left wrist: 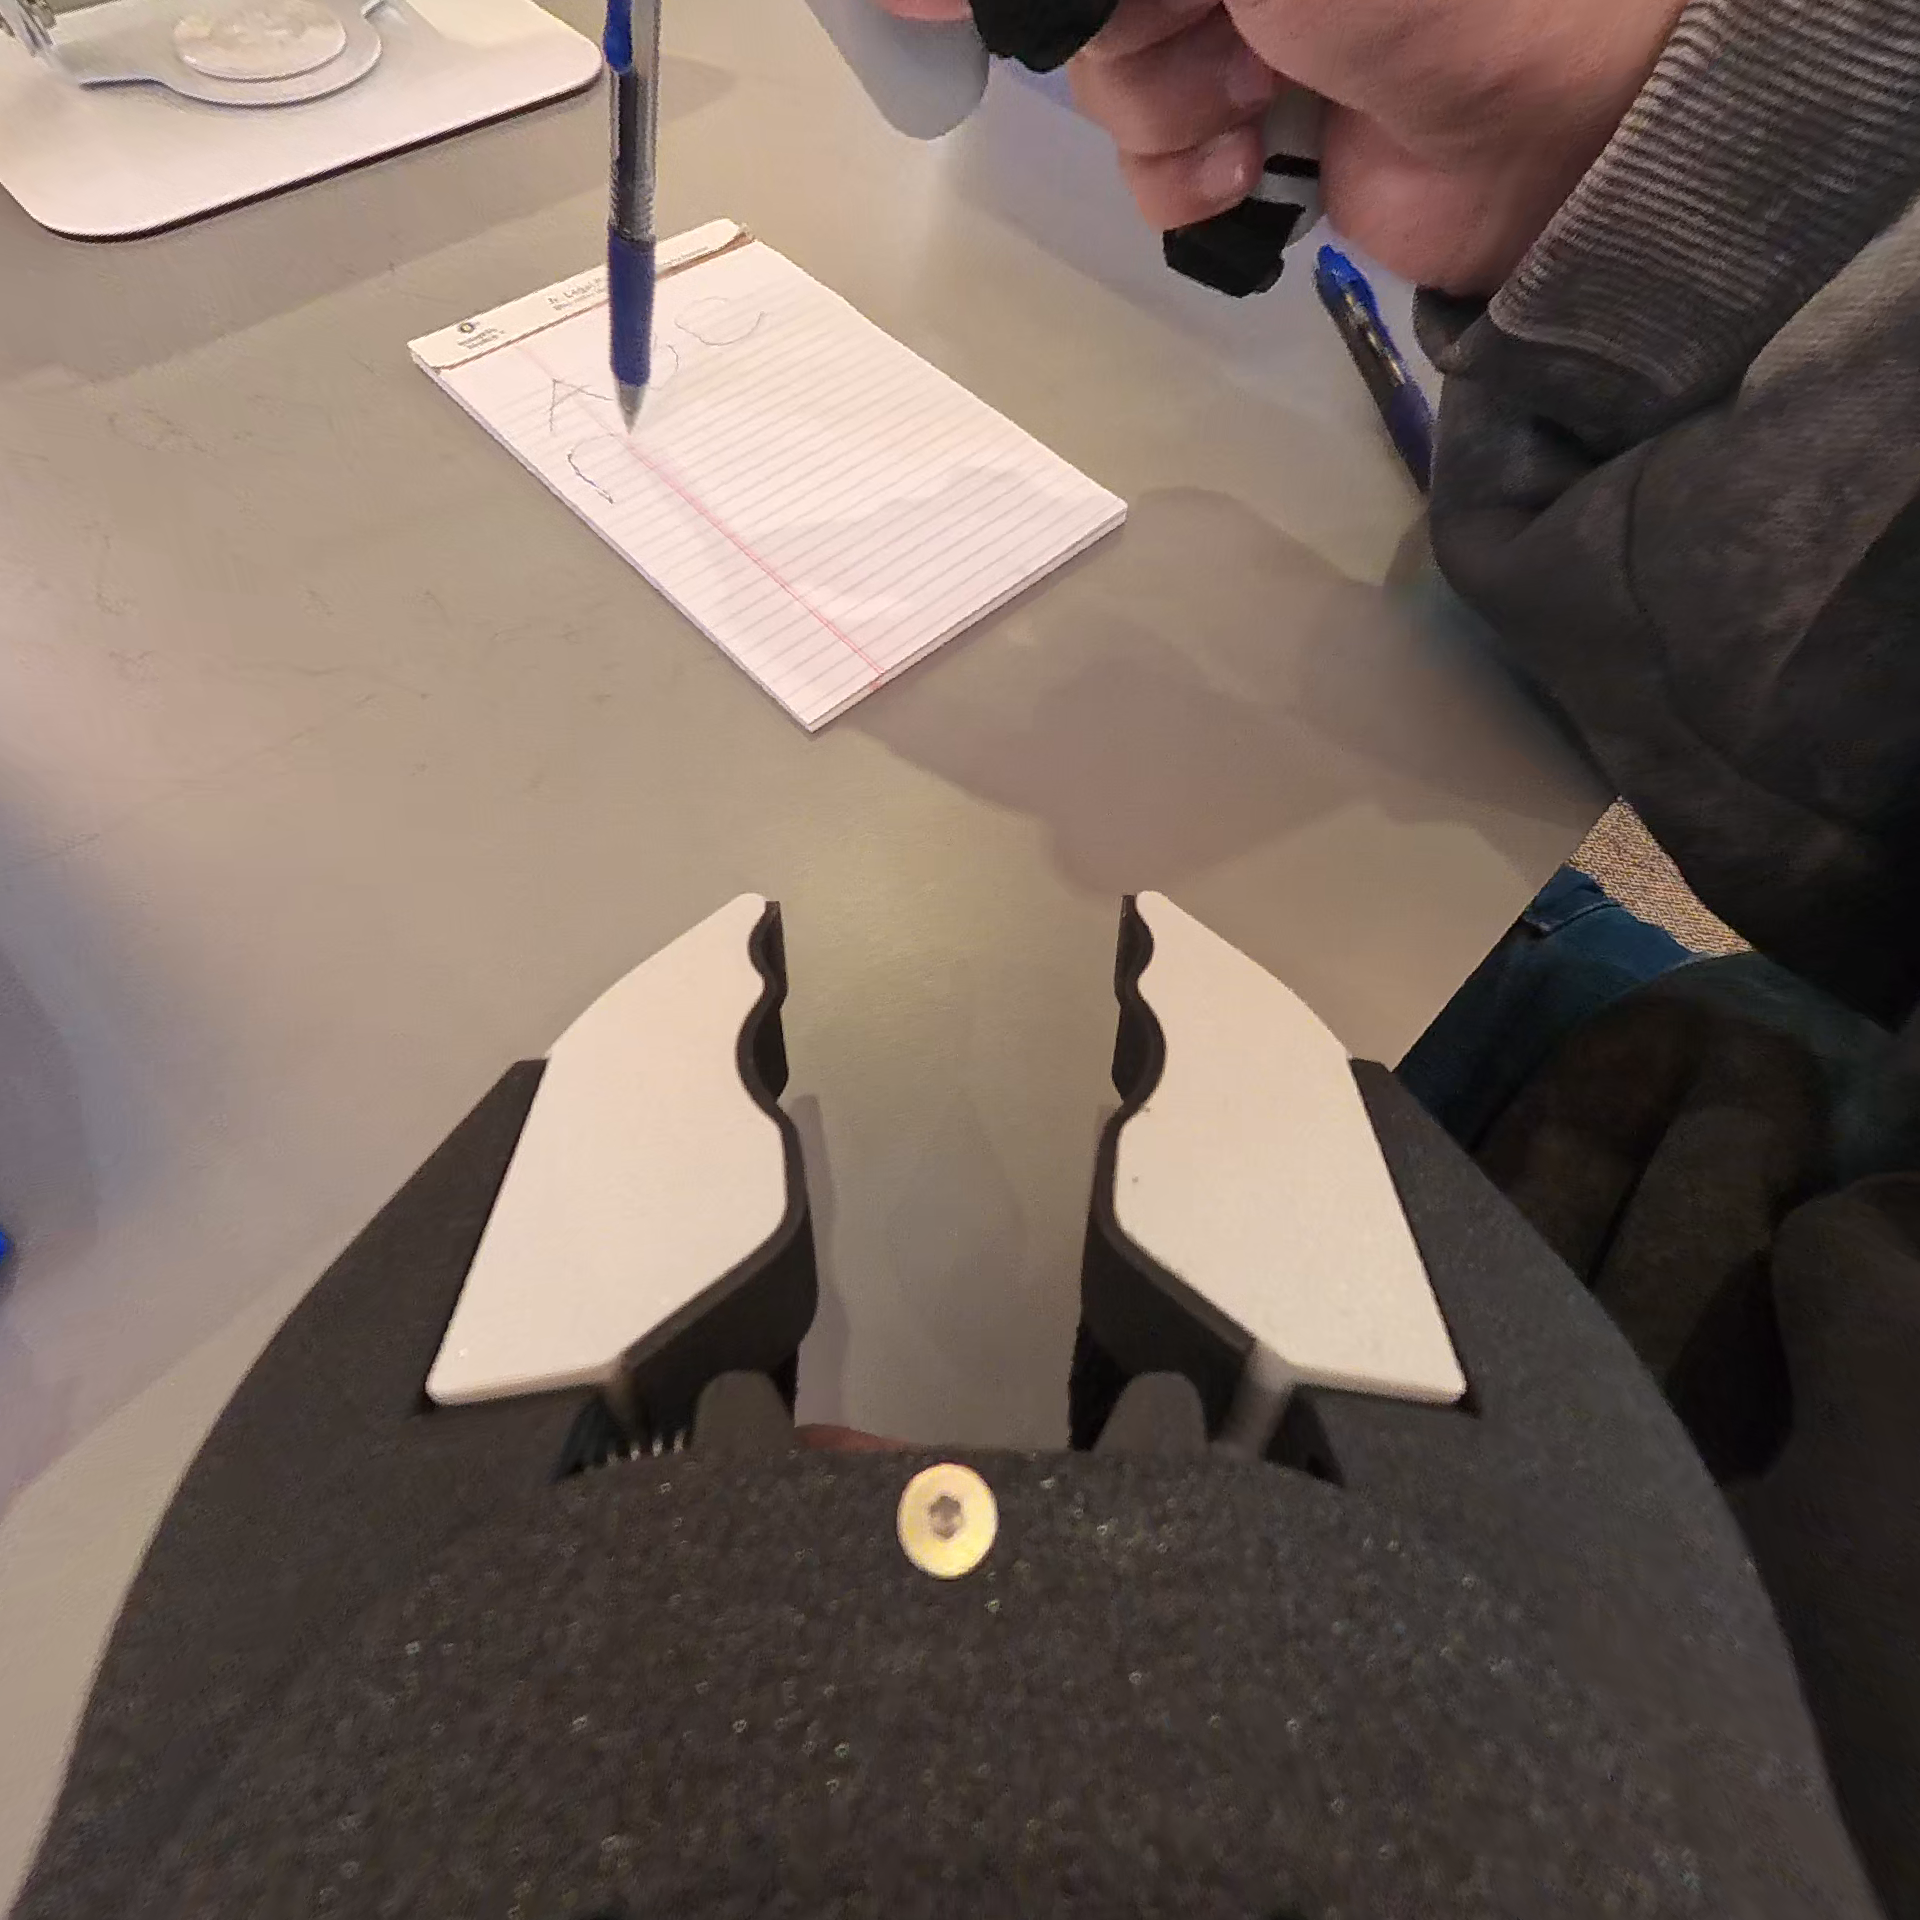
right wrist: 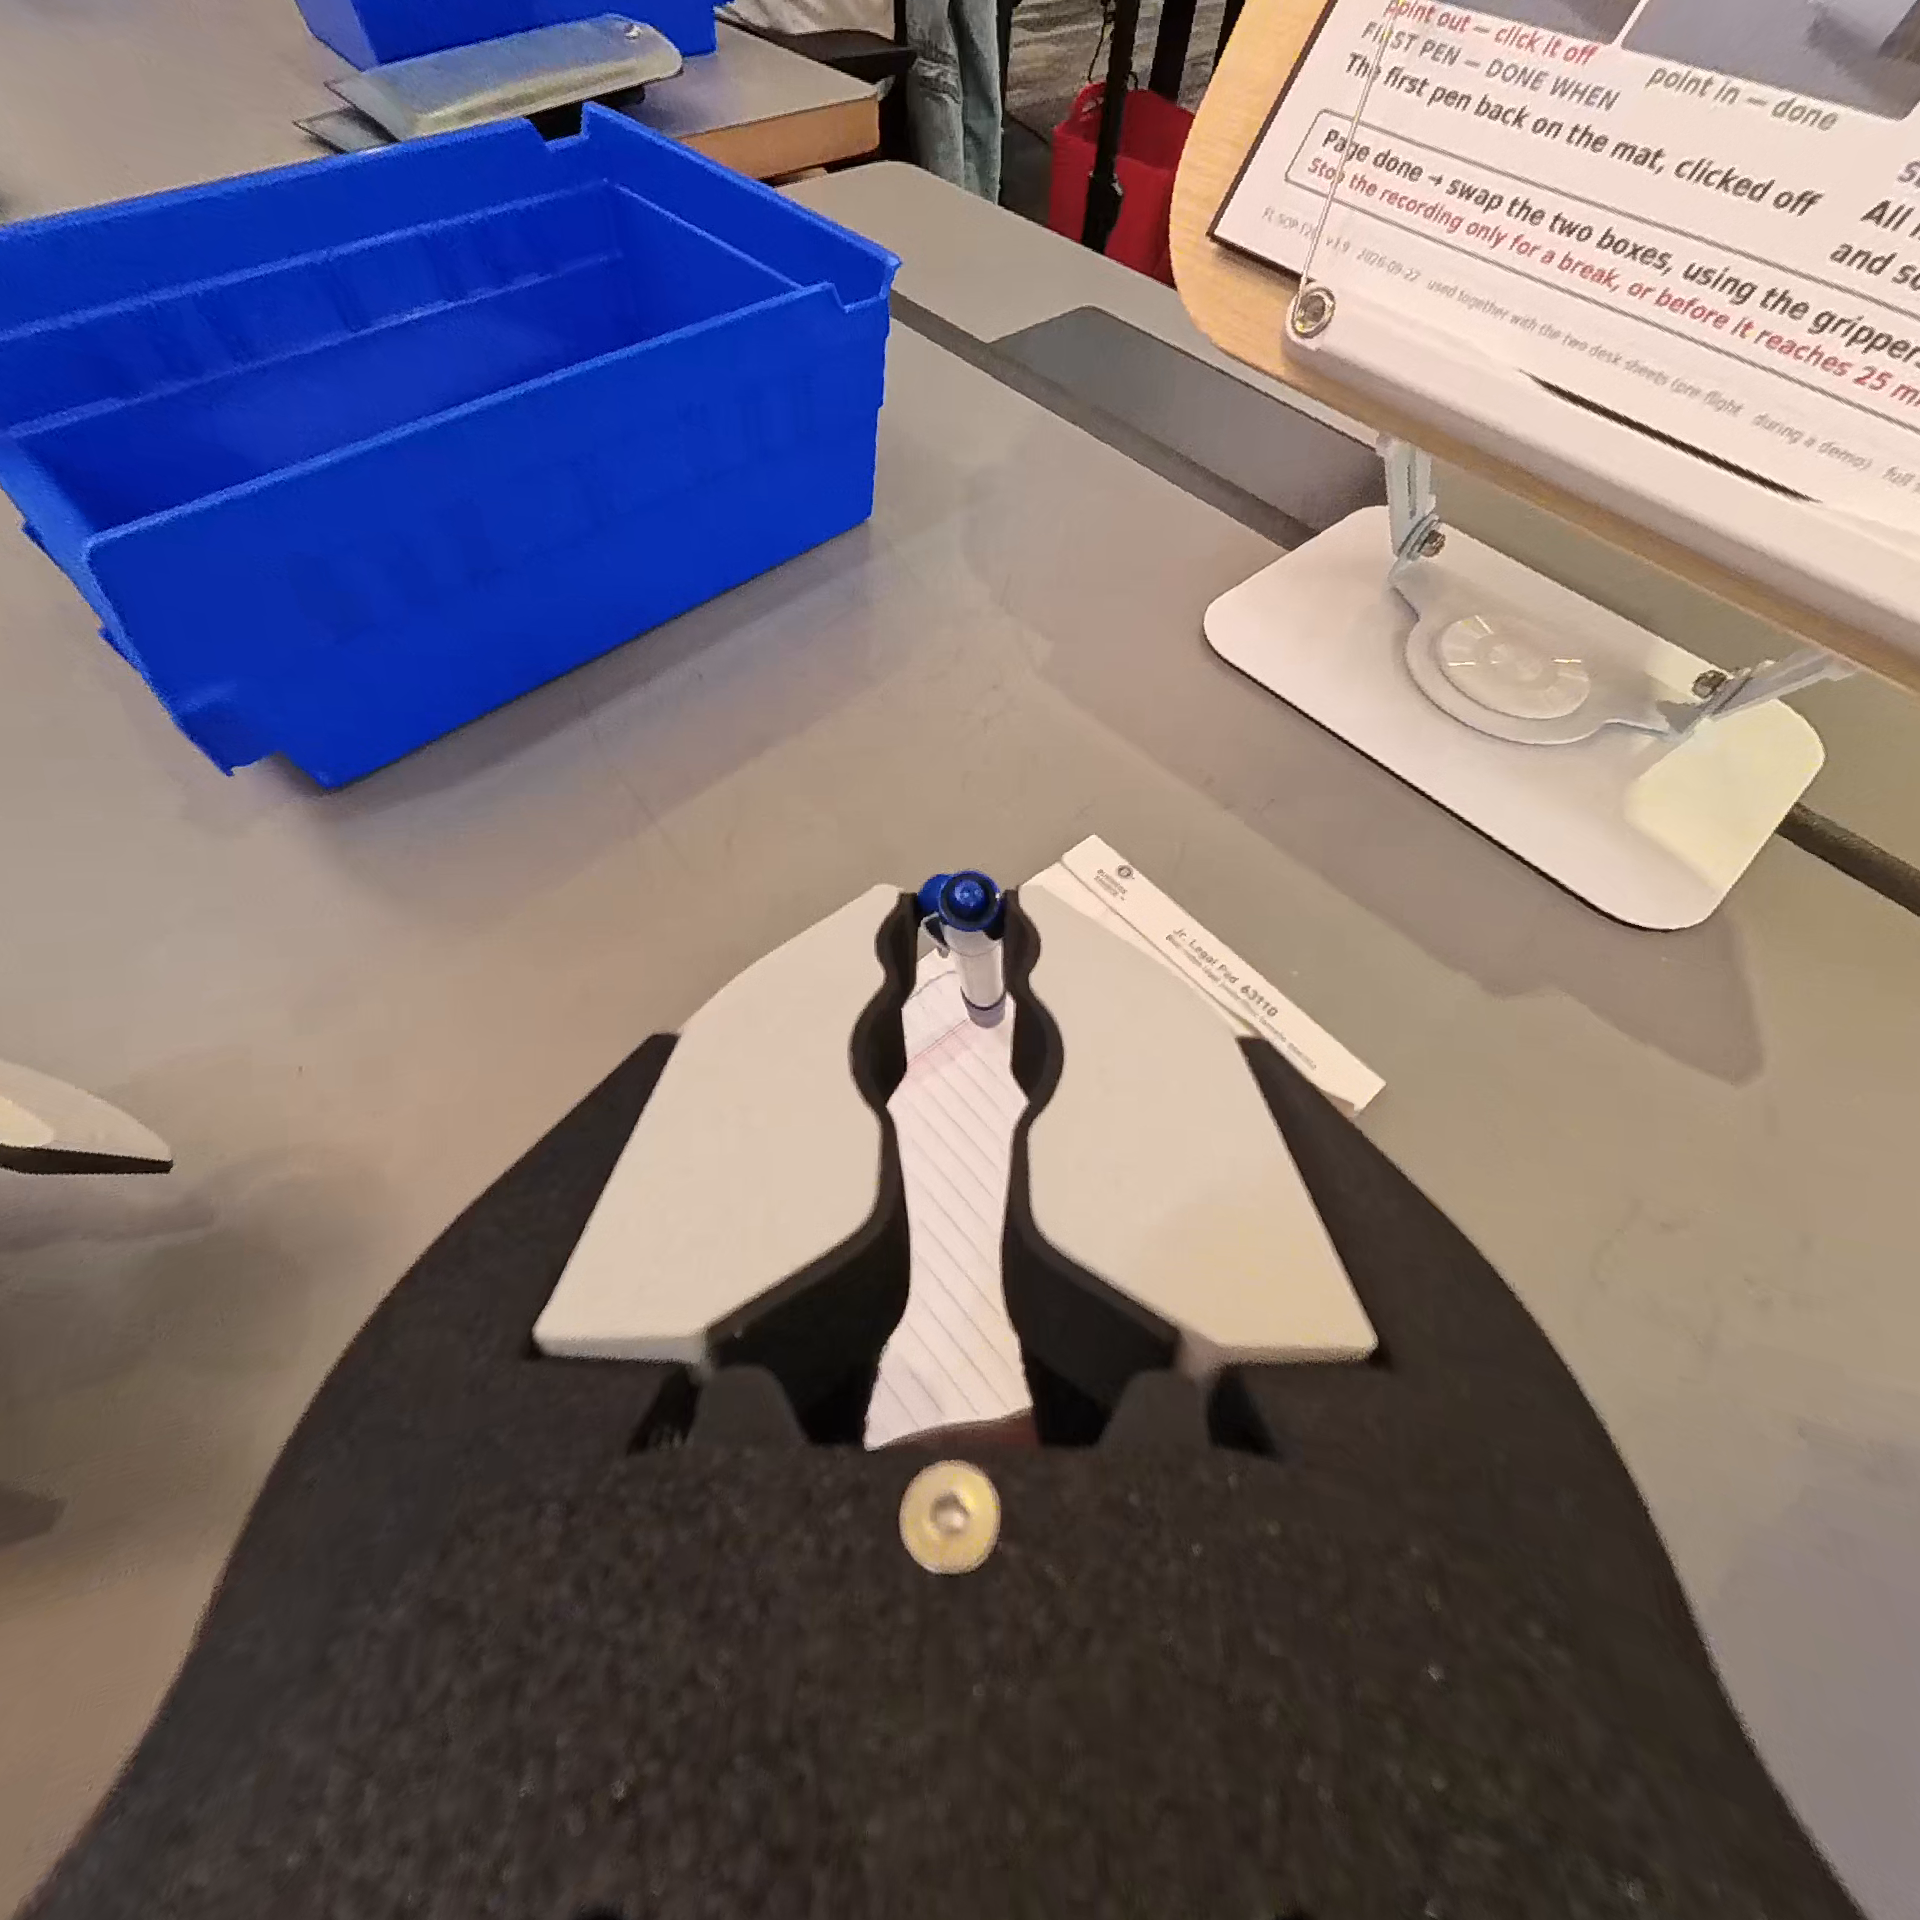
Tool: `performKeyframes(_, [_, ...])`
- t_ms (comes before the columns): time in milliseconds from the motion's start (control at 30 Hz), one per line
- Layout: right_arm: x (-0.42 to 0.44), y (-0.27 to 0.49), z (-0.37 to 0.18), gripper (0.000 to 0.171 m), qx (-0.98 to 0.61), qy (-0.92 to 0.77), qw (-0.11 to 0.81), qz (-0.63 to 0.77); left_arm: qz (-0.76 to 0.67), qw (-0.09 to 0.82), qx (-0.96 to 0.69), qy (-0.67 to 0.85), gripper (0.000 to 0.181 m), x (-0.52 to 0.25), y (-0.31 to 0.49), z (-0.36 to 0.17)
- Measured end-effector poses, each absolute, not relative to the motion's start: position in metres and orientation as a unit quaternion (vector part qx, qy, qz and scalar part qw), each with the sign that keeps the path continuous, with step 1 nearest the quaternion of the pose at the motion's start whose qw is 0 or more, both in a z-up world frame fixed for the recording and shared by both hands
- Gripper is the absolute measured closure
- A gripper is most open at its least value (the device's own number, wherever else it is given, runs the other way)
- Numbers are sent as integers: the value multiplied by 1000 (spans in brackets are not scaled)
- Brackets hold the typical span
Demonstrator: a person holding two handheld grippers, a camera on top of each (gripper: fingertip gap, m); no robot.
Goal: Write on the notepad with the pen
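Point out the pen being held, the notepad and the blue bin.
pen [left wrist: 632, 312], left wrist view, on its blue grip just above the tip.
notepad [left wrist: 831, 520], left wrist view, on the bare lined page.
blue bin [right wrist: 468, 613], right wrist view, on its near outer wall.

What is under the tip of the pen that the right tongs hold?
The lined notepad, lying on the grey table. The pen tip sits beside handwritten marks on the page. Whether it touches the paper cannot be told.

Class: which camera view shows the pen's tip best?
The left wrist view: the pen stands nearly upright, its tip at the notepad. The right wrist view looks down on the pen's blue top, clamped in the right gripper; its tip is hidden.
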State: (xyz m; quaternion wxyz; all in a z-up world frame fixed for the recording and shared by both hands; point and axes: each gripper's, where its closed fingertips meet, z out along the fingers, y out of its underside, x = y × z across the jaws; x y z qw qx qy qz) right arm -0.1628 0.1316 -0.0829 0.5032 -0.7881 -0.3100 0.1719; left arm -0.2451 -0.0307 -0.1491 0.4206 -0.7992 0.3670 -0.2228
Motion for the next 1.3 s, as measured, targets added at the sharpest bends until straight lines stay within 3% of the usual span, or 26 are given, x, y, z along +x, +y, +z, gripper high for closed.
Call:
performKeyframes(900, [-182,115,-83,156,-785,-321,493,194,-219,422,-798,371,121,-244,-33,-148])
performKeyframes(1100, [-153,125,-60,156,-782,-286,524,182,-220,423,-797,369,121,-245,-32,-147])
performKeyframes(1300, [-139,129,-76,156,-800,-275,506,170,-222,422,-797,371,121,-243,-33,-148])
